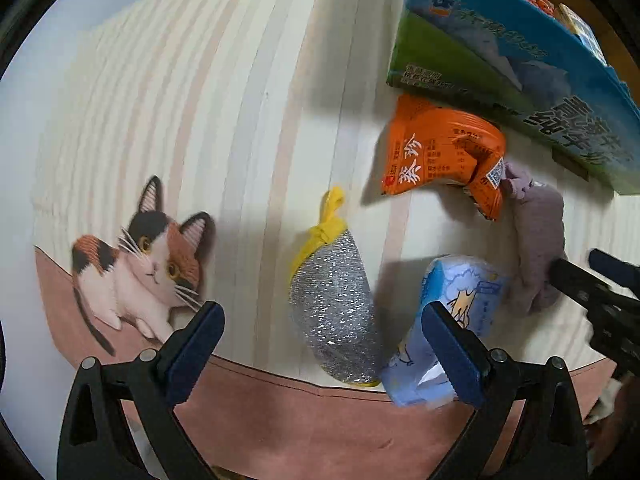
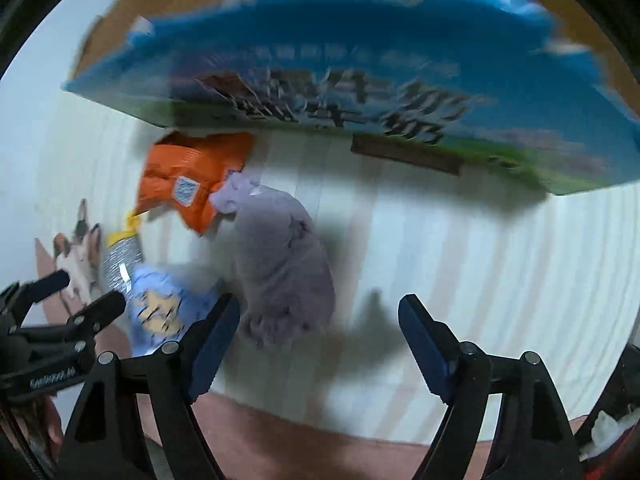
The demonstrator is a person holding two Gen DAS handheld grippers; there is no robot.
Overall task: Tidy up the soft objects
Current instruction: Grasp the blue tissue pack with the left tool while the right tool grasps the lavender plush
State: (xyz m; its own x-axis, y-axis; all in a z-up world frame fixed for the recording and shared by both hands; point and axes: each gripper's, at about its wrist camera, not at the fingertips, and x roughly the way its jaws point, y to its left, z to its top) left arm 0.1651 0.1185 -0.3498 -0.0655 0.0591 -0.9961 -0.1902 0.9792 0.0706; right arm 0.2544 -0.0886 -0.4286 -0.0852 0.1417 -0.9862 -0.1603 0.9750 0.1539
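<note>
left wrist | striped mat (image 1: 240,80) w/ cat print | both grippers' fingers released, empty

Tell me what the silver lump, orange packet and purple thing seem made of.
Silver scrubber: glittery metallic mesh, probably over sponge, yellow fabric tie. Orange packet: glossy crinkled plastic film, printed. Purple cloth: matte, fuzzy knit or fleece, bunched and limp.

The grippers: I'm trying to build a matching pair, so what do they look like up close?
Both look alike. The left gripper and right gripper have black plastic frames with triangular cut-outs and silver rivets at the joints. Their fingers carry dark blue ribbed pads. White lettering, too blurred to read, runs along one black frame. No cables or sleeves are visible.
</note>
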